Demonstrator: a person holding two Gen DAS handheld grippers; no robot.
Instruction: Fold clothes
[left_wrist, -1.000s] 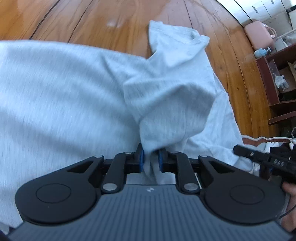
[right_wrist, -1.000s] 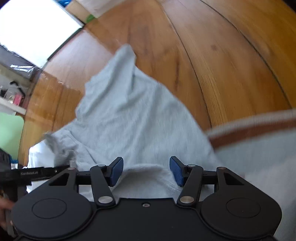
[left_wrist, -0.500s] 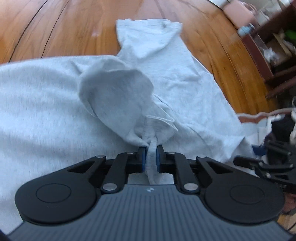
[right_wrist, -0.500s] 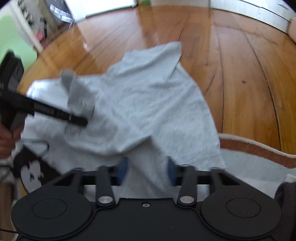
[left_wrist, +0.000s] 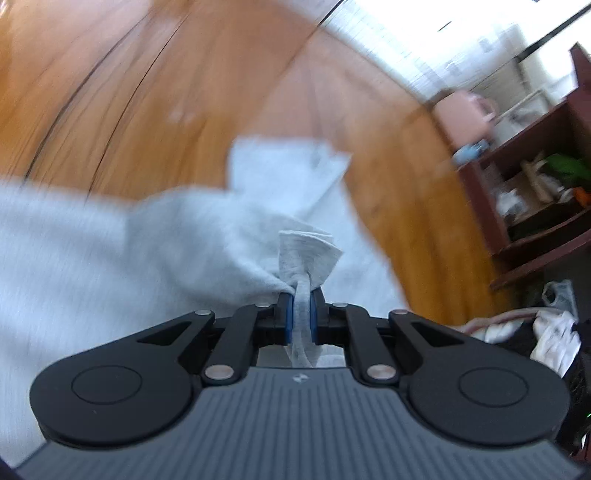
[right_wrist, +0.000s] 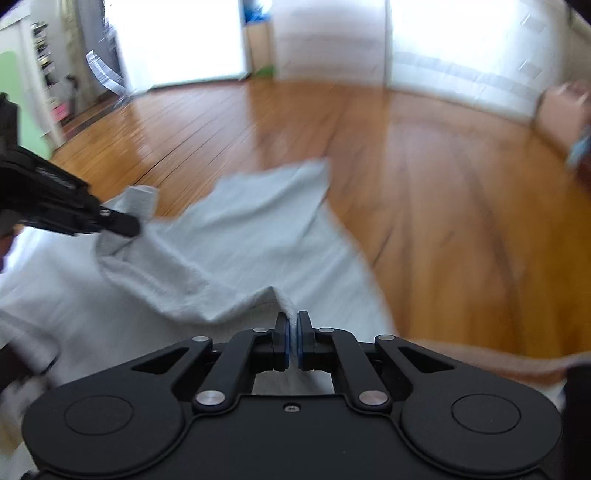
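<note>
Grey T-shirt (left_wrist: 110, 258) is lying spread on wooden floor (left_wrist: 184, 92), being pinched at two spots. A bunched fold is being clamped by left gripper (left_wrist: 302, 317); right gripper (right_wrist: 293, 338), jaws just closed, is being clenched on a raised ridge of fabric. Dark wooden shelf (left_wrist: 535, 206) is standing beyond.
</note>
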